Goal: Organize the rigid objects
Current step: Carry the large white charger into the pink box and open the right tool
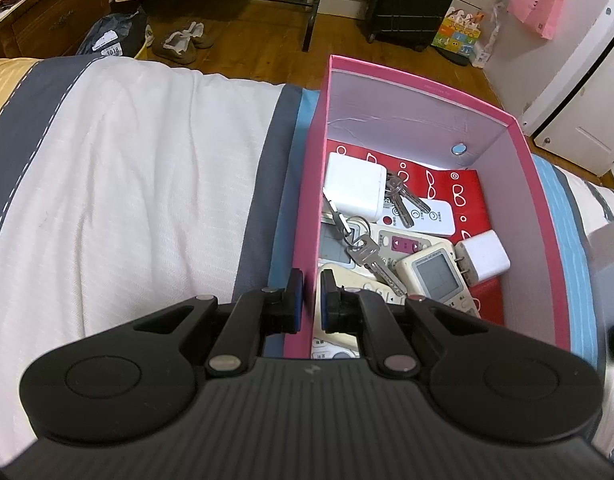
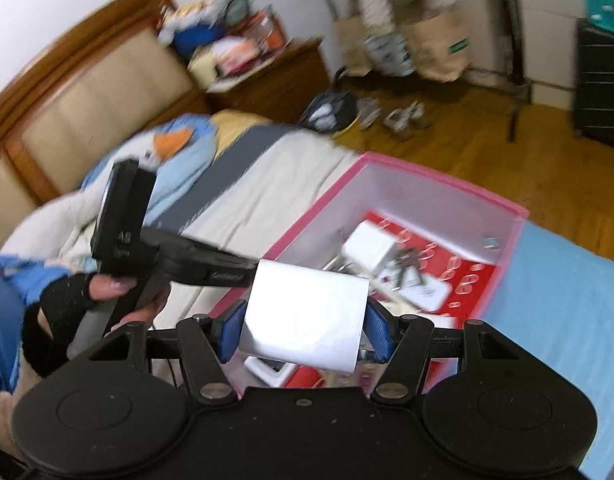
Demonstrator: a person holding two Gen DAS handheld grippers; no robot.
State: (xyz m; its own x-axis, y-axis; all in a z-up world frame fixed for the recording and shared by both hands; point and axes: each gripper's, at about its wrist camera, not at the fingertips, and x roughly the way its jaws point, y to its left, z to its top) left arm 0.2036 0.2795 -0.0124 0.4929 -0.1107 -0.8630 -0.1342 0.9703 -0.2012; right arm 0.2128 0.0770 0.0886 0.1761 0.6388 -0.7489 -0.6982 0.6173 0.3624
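black suitcase (image 1: 413, 4), shoes (image 1: 183, 40), pink bag (image 1: 537, 4)

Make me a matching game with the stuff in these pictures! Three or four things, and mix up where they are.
Things:
1. left gripper
2. right gripper
3. keys
4. shoes

Places or states:
A. on the wooden floor
B. lying in the pink box
C. clamped on the box's wall
D. gripping a white block

Pairs: 1-C, 2-D, 3-B, 4-A

pink box (image 1: 535, 216) with a pale inside, its red lining (image 1: 469, 196) dotted with white glasses shapes; white chargers (image 1: 355, 186); bedspread (image 1: 139, 168) white, banded grey and blue.
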